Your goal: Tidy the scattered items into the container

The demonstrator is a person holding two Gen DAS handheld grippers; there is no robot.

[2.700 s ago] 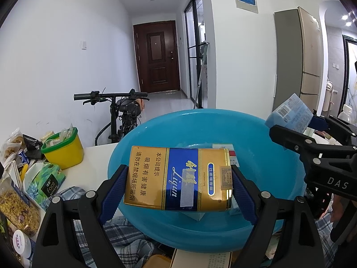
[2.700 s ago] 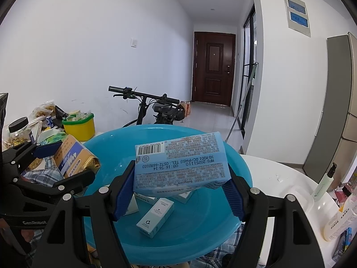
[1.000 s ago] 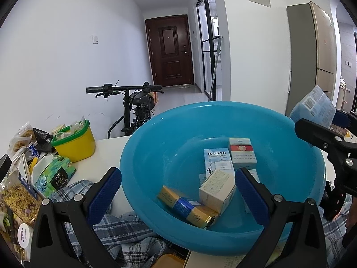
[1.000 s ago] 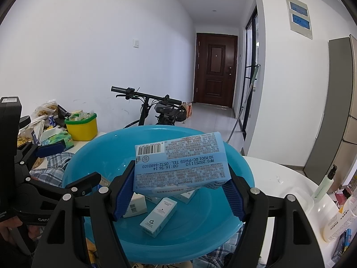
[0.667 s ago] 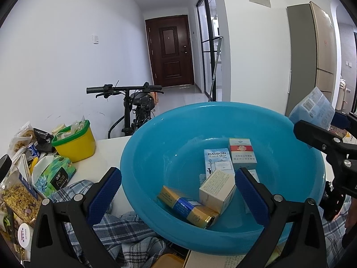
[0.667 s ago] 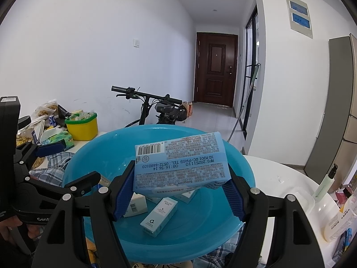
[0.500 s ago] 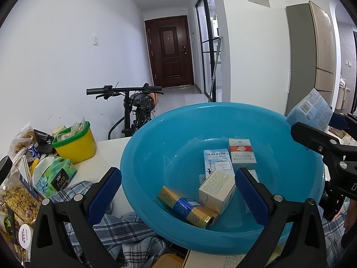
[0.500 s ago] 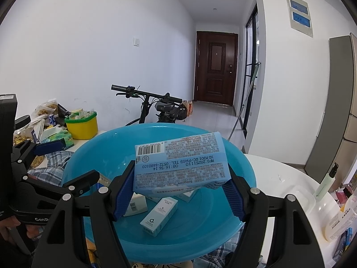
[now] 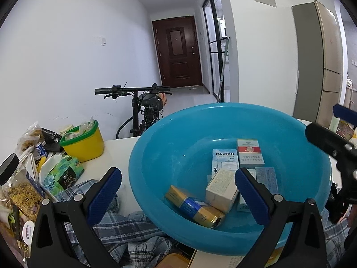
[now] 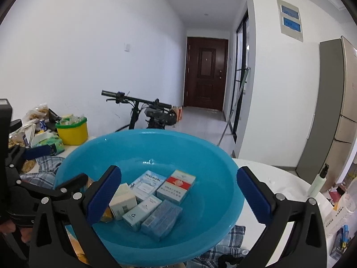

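Observation:
A big blue basin point(image 9: 156, 156) point(image 10: 218, 156) stands on the table and holds several small boxes. Among them are a gold and blue cigarette pack point(image 9: 194, 207), a white box point(image 9: 221, 189), a RAISON box point(image 9: 224, 159) point(image 10: 145, 184), a red and white pack point(image 9: 250, 154) point(image 10: 176, 188) and a pale blue box point(image 10: 161, 220) point(image 9: 266, 178). My left gripper point(image 9: 178, 192) is open and empty over the basin's near rim. My right gripper point(image 10: 179, 193) is open and empty above the basin.
A yellow tub with a green rim point(image 9: 83, 143) point(image 10: 71, 131), a green tissue pack point(image 9: 63, 175) and snack bags point(image 9: 20, 196) crowd the table's left. A plaid cloth point(image 9: 125, 234) lies under the basin. A pump bottle point(image 10: 318, 181) stands at the right. A bicycle point(image 9: 145, 107) is behind.
My right gripper has opened and let go of the pale blue box, which now lies in the basin. My left gripper stays open and has hardly moved.

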